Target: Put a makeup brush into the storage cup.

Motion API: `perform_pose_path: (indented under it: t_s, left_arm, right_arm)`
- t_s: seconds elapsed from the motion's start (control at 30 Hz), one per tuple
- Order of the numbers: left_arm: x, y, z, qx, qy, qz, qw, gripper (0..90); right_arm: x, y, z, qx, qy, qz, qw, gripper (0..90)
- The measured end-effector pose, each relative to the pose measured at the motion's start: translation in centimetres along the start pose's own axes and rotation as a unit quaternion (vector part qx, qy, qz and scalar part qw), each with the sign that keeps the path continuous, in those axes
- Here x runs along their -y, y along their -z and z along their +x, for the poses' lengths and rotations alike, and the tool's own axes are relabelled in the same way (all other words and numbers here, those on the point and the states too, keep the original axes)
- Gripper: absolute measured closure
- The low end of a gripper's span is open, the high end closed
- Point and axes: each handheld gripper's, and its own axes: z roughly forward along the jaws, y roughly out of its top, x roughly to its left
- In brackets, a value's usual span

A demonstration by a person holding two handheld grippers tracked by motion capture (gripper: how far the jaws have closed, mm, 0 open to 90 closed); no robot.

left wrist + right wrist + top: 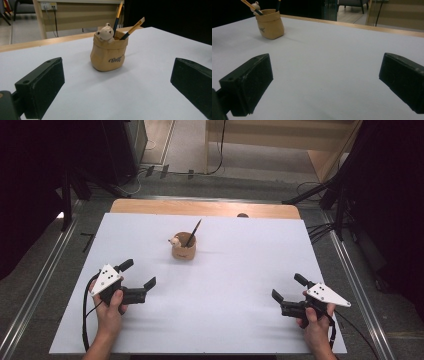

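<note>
My left claw [140, 274] is wide open and holds nothing. My right claw [286, 288] is wide open too. The little bag-shaped cup [108, 53] stands ahead of my left claw, well apart from it. Two brushes [118, 15] stick up out of it, long and thin, and lean away from the small bear [105, 32]. I should go slow and pinch one brush near the top.

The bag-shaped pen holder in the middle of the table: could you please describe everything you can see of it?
The pen holder is a tan pot shaped like a small sack with a rolled rim, seemingly ceramic, with dark lettering on its side. A cream bear figure peeks over its rim. Two brushes lean inside. It stands upright on the white table, apart from both tools.
</note>
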Motion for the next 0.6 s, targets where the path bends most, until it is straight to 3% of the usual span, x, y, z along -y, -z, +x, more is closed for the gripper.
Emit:
perform_pose_path:
  t_s: [0.17, 0.6]
  left_arm:
    - [0.5, 1.0, 0.0, -0.003, 0.005, -0.003, 1.0, 0.0]
    - [1.5, 3.4, 0.2, -0.015, -0.007, 0.006, 0.9999, 0.0]
  right_arm:
    - [0.0, 0.1, 0.0, 0.001, -0.003, -0.002, 1.0, 0.0]
    - [0.1, 0.1, 0.1, 0.002, 0.001, 0.001, 1.0, 0.0]
